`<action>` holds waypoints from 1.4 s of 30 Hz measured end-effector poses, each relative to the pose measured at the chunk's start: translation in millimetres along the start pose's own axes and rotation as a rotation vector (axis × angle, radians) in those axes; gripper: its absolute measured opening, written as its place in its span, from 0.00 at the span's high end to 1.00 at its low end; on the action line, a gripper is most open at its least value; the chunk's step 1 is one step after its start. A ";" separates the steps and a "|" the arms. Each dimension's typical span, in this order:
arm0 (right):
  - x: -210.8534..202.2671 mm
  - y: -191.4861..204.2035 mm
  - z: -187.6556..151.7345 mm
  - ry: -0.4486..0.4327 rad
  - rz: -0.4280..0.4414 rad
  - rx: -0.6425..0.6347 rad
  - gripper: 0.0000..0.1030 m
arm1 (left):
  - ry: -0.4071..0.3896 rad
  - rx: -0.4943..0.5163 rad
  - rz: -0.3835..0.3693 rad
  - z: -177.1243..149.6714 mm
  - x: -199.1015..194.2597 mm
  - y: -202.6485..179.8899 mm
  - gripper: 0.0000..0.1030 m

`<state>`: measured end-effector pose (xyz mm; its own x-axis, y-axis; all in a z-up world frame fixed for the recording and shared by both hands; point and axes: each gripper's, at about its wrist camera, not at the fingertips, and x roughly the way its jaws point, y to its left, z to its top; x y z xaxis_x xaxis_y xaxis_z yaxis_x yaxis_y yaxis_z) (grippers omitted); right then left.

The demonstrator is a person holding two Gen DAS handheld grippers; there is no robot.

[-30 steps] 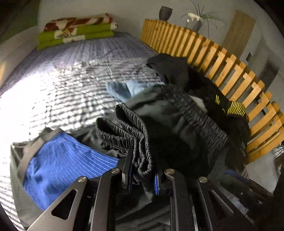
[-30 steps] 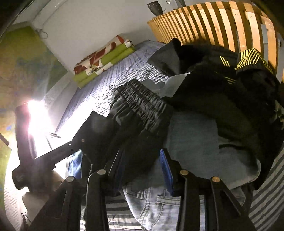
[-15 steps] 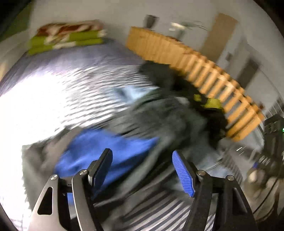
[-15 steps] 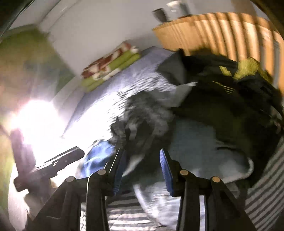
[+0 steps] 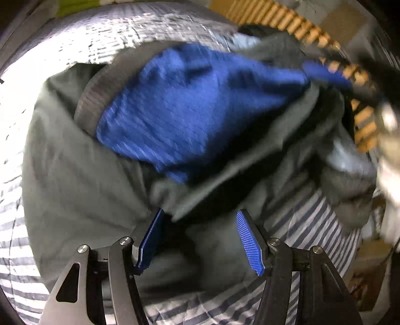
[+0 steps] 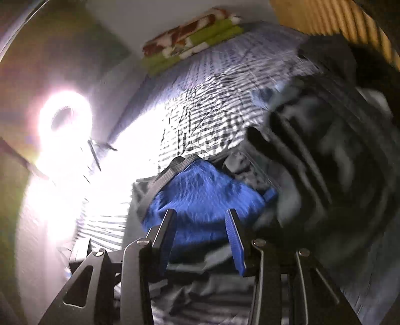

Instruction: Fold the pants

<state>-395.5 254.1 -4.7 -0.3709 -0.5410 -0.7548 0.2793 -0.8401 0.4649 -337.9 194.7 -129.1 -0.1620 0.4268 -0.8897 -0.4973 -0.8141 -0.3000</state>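
Striped bed (image 6: 220, 100), slatted wooden headboard (image 6: 325, 15), glaring ring light (image 6: 65, 120)

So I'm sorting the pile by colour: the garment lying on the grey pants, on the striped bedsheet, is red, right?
Not red. The garment on the grey pants is blue, as the left wrist view shows. It does lie on the striped bedsheet.

Left gripper (image 5: 200, 240) closing, nothing pinched; right gripper (image 6: 200, 240) parted.

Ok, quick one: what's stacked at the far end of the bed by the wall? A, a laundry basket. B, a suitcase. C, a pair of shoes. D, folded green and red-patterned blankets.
D: the right wrist view shows folded green and red-patterned blankets stacked at the far end of the striped bed, against the wall.
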 end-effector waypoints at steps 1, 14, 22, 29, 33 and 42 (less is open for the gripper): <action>8.0 5.2 3.6 0.009 -0.031 -0.038 0.63 | -0.006 0.005 -0.003 -2.9 -2.6 0.3 0.39; 116.5 48.0 46.6 0.180 -0.040 -0.267 0.53 | -0.130 -0.164 -0.030 16.3 -66.2 62.0 0.37; 107.3 38.8 40.2 0.157 -0.037 -0.213 0.53 | -0.106 -0.347 -0.178 67.4 -1.8 84.4 0.40; 50.5 17.3 27.1 0.059 0.010 -0.116 0.53 | -0.130 -0.393 -0.242 89.6 -2.7 79.1 0.94; 17.5 4.9 7.8 0.018 0.061 -0.049 0.53 | -0.186 -0.418 -0.237 103.5 -43.6 101.9 0.94; 31.9 17.1 -8.9 0.046 0.001 -0.071 0.53 | -0.145 -0.384 -0.163 86.5 -62.3 116.6 0.94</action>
<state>-394.7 222.8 -25.0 -0.3297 -0.5385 -0.7754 0.3430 -0.8336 0.4330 -459.5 107.3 -78.9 -0.2391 0.5900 -0.7712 -0.1779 -0.8074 -0.5625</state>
